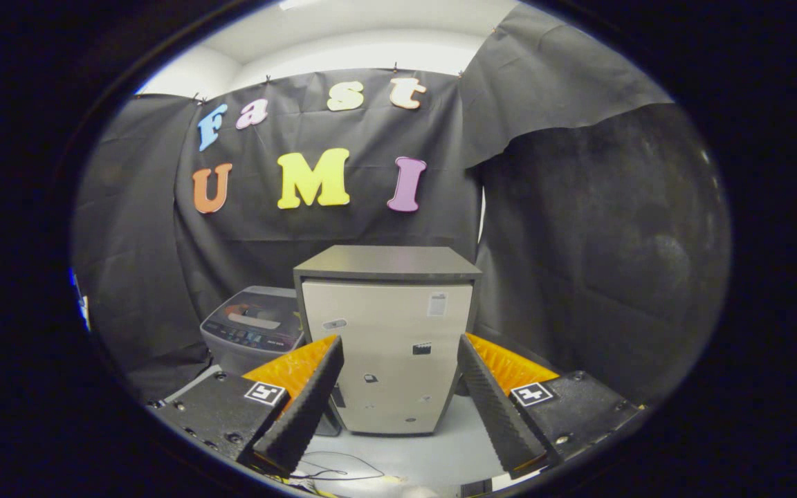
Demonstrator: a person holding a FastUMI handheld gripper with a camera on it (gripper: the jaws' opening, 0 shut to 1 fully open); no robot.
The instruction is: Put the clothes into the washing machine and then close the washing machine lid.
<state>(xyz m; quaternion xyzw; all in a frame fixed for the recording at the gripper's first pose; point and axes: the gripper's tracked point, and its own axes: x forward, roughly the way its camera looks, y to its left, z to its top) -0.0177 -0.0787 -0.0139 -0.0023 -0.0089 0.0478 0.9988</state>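
two fingers (398, 360) apart (empty), one cabinet (388, 346) beyond

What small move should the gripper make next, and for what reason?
Probably swing toward the washing machine. The gripper is open with nothing between its fingers and faces the cabinet, while the washing machine stands beside that cabinet, beyond the left finger. I see no clothes from here.

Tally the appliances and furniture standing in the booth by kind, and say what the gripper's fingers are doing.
Washing machine: 1, lid down, behind and beside the cabinet.
Cabinet: 1, door shut, just ahead of the fingers.
Total: 2.
Gripper: fingers spread open, nothing between them but the view of the cabinet.
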